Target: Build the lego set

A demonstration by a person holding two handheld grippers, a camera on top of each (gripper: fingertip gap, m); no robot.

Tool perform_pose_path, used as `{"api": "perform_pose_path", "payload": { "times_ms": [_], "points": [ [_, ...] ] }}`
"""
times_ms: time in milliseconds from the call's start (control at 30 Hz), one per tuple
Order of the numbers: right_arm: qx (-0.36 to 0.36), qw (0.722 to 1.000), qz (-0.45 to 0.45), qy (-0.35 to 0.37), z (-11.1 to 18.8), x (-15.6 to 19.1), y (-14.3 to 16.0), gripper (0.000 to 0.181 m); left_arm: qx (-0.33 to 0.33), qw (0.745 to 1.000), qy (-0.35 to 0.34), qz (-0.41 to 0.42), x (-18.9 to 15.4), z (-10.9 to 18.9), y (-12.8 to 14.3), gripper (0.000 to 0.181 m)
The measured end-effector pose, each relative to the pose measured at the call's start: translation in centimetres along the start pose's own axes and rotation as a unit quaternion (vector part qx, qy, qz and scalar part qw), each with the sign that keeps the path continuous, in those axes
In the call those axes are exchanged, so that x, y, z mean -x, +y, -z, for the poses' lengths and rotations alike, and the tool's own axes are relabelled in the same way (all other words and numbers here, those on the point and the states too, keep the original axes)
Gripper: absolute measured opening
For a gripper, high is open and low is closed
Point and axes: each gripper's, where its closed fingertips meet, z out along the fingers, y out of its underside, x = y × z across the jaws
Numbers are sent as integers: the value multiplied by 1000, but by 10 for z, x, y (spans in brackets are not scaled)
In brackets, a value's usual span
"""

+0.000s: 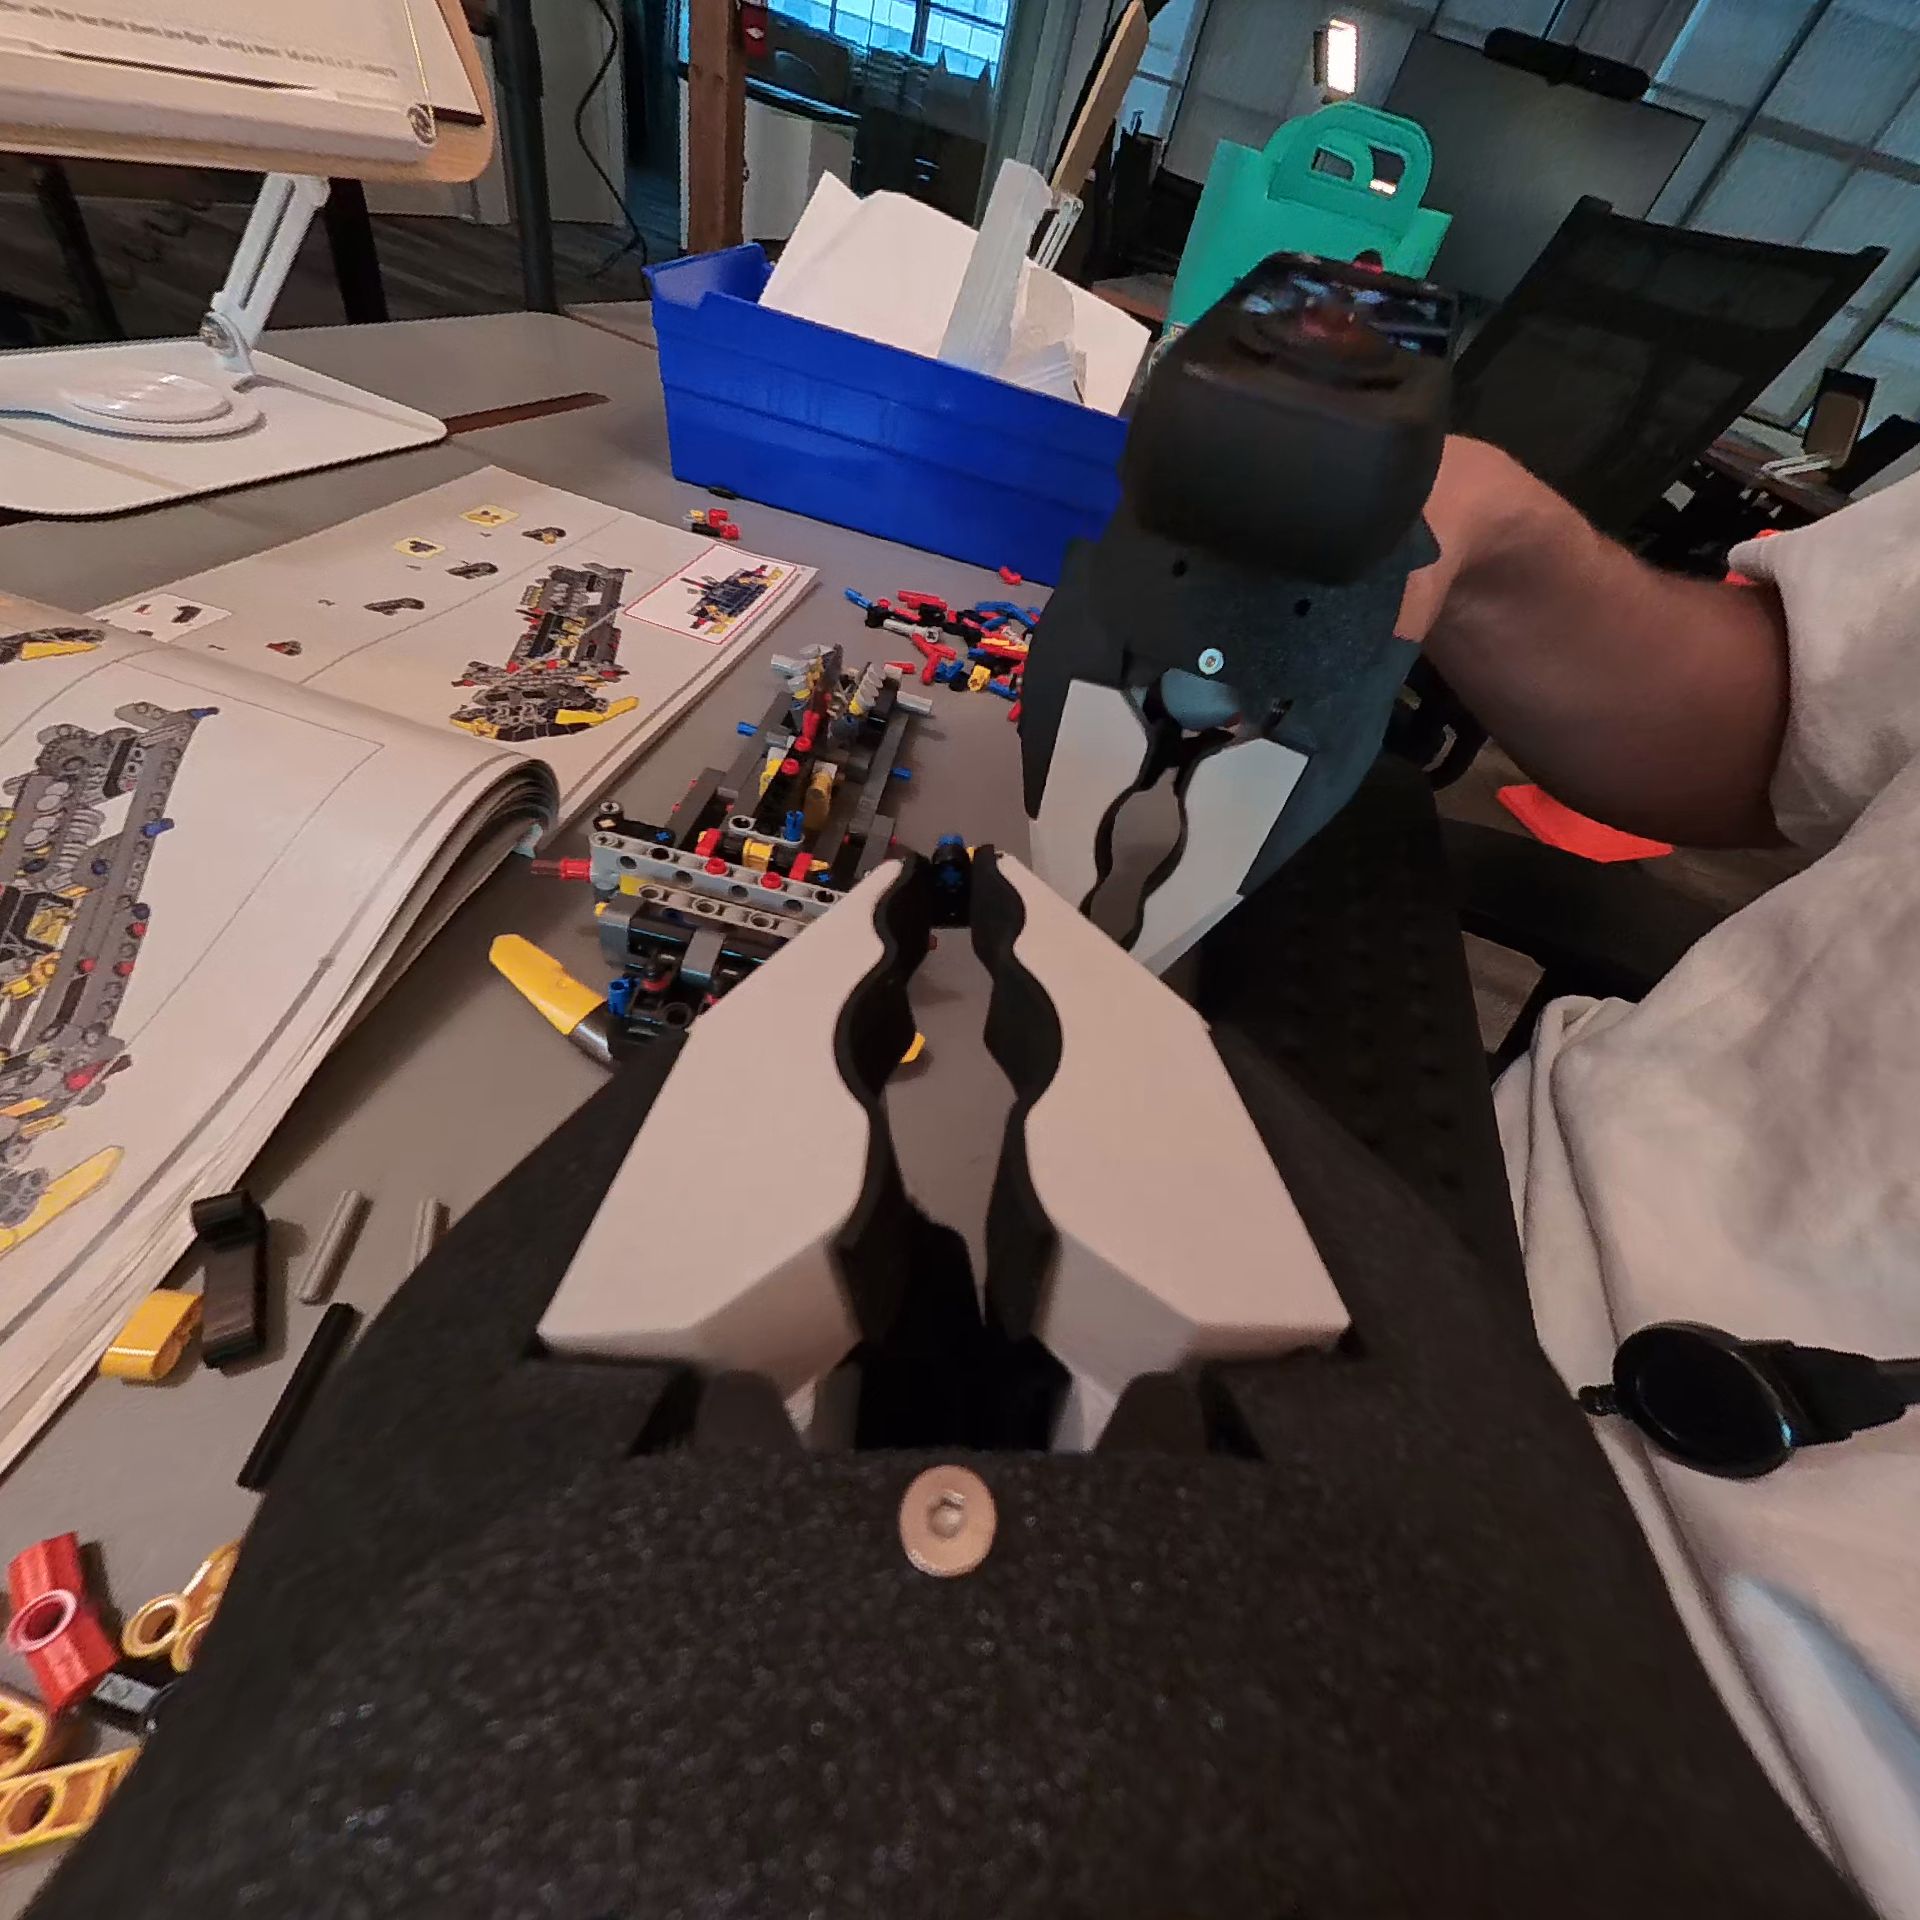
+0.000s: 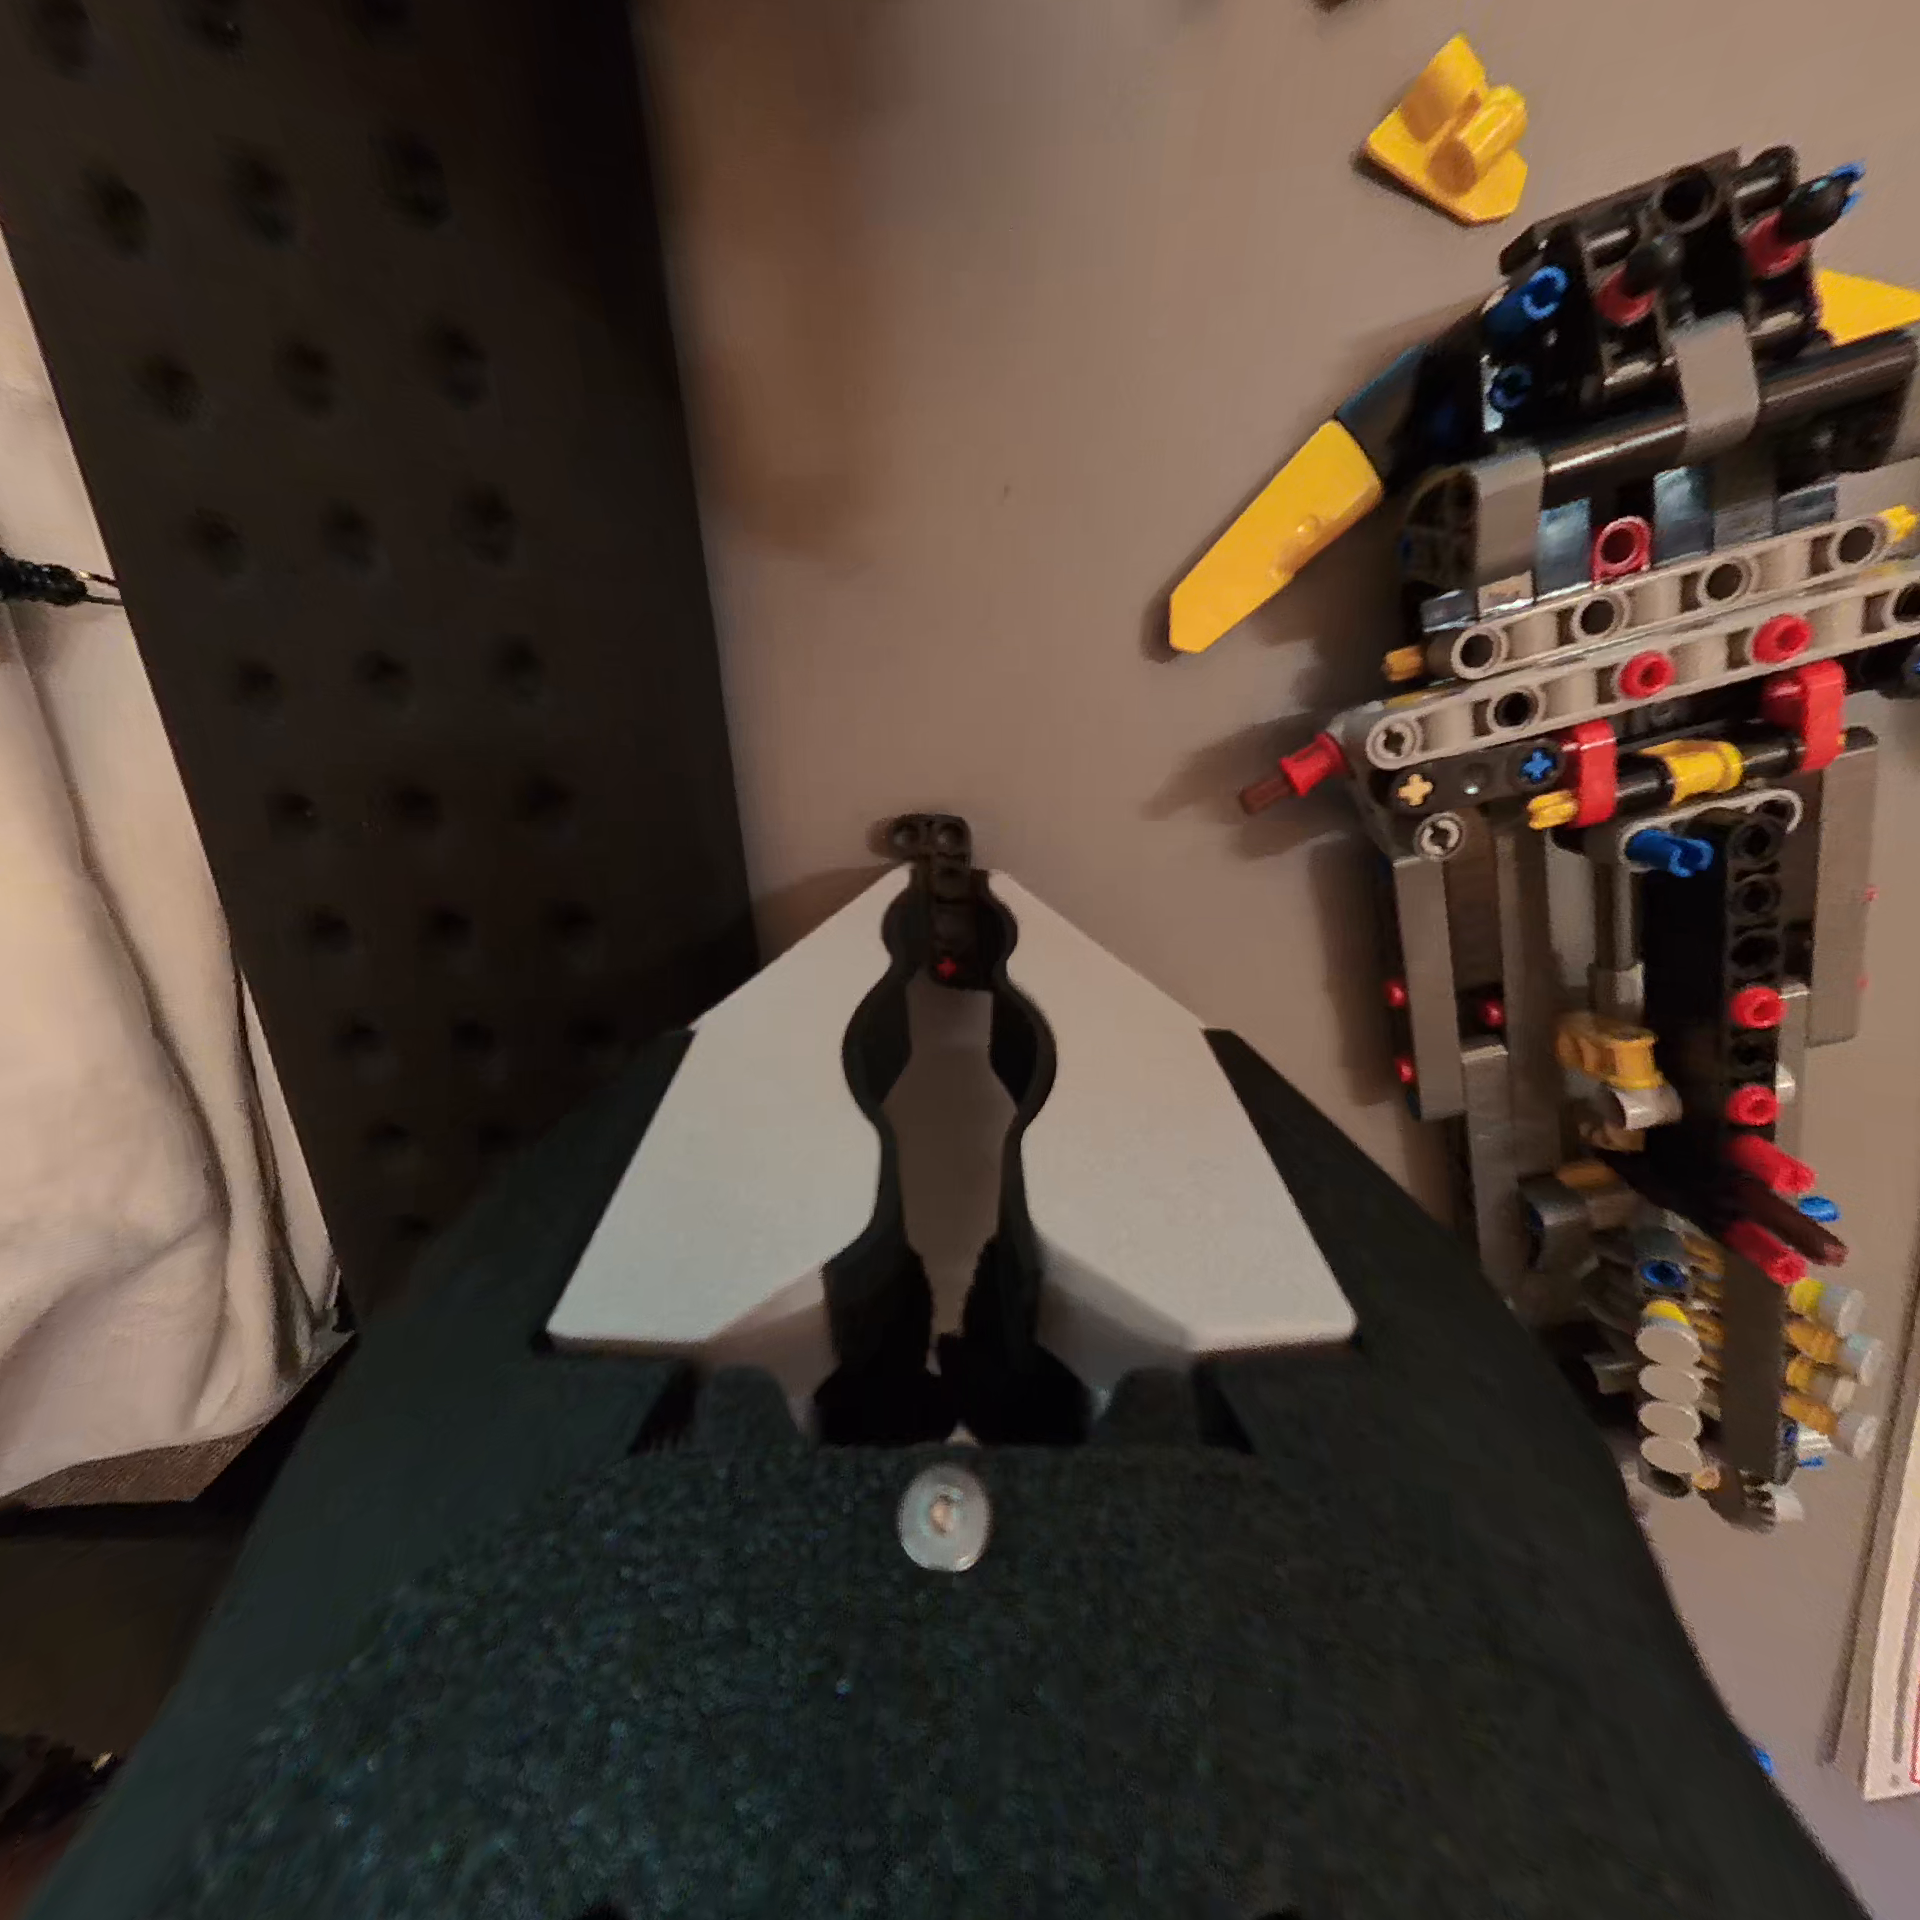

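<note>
two grippers, each jaws pinching one small black piece: left gripper [image 1: 951, 883], right gripper [image 2: 940, 883]. one lego chassis [image 2: 1662, 831], long axis vertical at frame right.

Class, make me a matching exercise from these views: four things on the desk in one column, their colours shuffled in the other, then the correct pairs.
Things
1. storage bin
2. wing-shaped piece
3. long holed beam
4. piece in the right hand-held gripper

Colours
A. yellow
B. black
C. blue
D. grey

Pairs: 1-C, 2-A, 3-D, 4-B
</note>
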Motion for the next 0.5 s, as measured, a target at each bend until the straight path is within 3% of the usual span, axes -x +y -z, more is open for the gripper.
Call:
{"api": "perform_pose_path", "payload": {
  "times_ms": [133,233,300,367,433,500],
  "points": [
    [-59,998,9,30,13,-12,-14,6,6,1000,2,-6,-2,0,2,6],
    [-250,968,-12,14,50,-21,-54,6,-14,1000,26,2,-8,2,-4,6],
    [-414,908,-44,-36,86,-24,-79,6,-44,998,49,18,-13,6,-14,6],
    [-530,834,-115,-101,112,-32,-91,5,-74,994,70,39,-17,9,-23,6],
    [-594,768,-165,-175,122,-33,-97,6,-103,990,79,55,-17,13,-32,6],
    [-627,719,-197,-225,125,-32,-100,6,-124,987,77,66,-14,16,-38,6]
  ]
}}
